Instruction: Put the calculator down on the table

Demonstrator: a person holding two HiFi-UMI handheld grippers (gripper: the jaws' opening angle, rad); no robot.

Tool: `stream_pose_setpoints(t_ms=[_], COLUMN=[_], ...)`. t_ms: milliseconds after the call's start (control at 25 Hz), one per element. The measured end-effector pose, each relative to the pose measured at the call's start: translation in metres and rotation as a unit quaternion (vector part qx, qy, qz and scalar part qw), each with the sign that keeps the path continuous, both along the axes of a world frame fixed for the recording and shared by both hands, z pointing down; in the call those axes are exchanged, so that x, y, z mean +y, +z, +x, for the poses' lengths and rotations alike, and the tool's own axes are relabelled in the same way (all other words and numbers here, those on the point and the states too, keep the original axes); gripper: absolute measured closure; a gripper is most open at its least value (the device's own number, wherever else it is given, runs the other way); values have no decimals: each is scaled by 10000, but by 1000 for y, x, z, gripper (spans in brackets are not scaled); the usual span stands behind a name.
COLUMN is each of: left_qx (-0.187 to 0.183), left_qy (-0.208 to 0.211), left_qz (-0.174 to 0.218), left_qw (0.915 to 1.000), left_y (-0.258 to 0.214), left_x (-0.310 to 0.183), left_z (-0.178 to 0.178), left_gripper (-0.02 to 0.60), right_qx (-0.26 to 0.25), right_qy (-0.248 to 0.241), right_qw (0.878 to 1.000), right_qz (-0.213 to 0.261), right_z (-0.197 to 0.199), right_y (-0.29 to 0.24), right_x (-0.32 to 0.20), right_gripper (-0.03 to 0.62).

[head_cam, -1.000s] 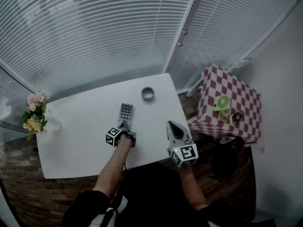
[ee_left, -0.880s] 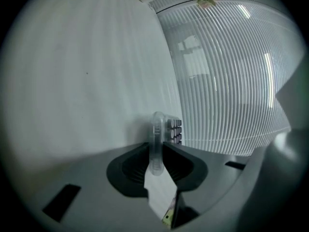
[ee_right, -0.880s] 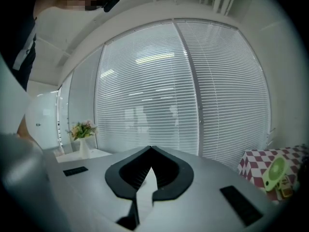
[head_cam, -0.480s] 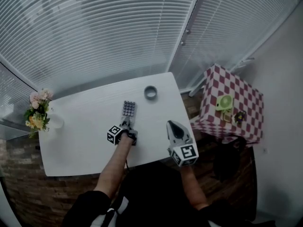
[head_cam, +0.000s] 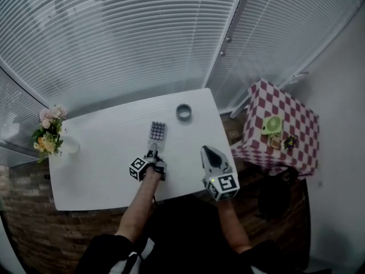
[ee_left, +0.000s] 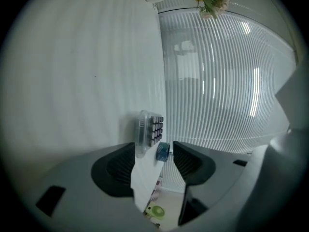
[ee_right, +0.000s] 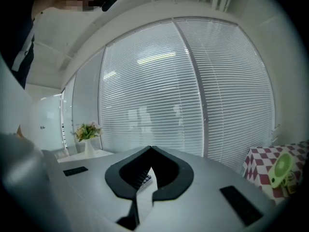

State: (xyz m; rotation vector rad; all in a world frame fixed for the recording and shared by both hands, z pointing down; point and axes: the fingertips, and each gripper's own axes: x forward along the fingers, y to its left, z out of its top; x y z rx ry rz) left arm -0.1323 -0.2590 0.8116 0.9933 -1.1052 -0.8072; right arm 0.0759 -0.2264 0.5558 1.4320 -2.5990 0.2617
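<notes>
The calculator (head_cam: pixel 157 132), pale with dark keys, lies flat on the white table (head_cam: pixel 97 153) near its middle. My left gripper (head_cam: pixel 153 152) is just behind the calculator's near end. In the left gripper view the calculator (ee_left: pixel 147 132) lies ahead of the left gripper (ee_left: pixel 153 161). The jaws are opening wide, their pads press on nothing, and the calculator's near end sits by the tips. My right gripper (head_cam: pixel 207 149) hovers at the table's right front, shut and empty. In the right gripper view the tips of the right gripper (ee_right: pixel 151 149) meet, and the calculator's keys (ee_right: pixel 143 179) show behind them.
A grey-blue tape roll (head_cam: pixel 183 112) sits beyond the calculator near the far edge. A white vase of flowers (head_cam: pixel 50 137) stands at the table's left end. To the right stands a red-checked table (head_cam: pixel 285 147) with a green fan (head_cam: pixel 272 124). Window blinds (head_cam: pixel 142 39) run behind.
The left jaws have spread apart and let go of the calculator's near end, and the gripper has lifted slightly. The calculator stays flat on the table. The right gripper has not moved.
</notes>
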Motion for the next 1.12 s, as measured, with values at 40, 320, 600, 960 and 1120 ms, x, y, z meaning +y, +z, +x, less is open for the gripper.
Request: stream_pose_setpoints(t_ms=[40,320,600,960,1120], left_qx=[44,62,-286,-2307,-4061], left_qy=[-16,-226,-81,653,1296], left_qz=[135,1232,2072,2772,3329], left_qw=[9999,9921,9778,9304,8411], left_y=[-7,-73,-136,-206,-237], left_x=[-1,1,9,21,28], left_z=[0,-4,-11,-14,-4], left_gripper=[350,342,342,342,342], right_qx=[-12,25,5,52,56], right_qy=[-13,19,1,-81,-7], right_qw=[10000,10000,10000,9998,9999], right_qz=[3,55,77,175,100], right_z=[-1,4,3,-1,1], right_y=[0,-2,4,-1,2], right_x=[0,-1,-2,1,3], right_gripper=[588,588,588,588,588])
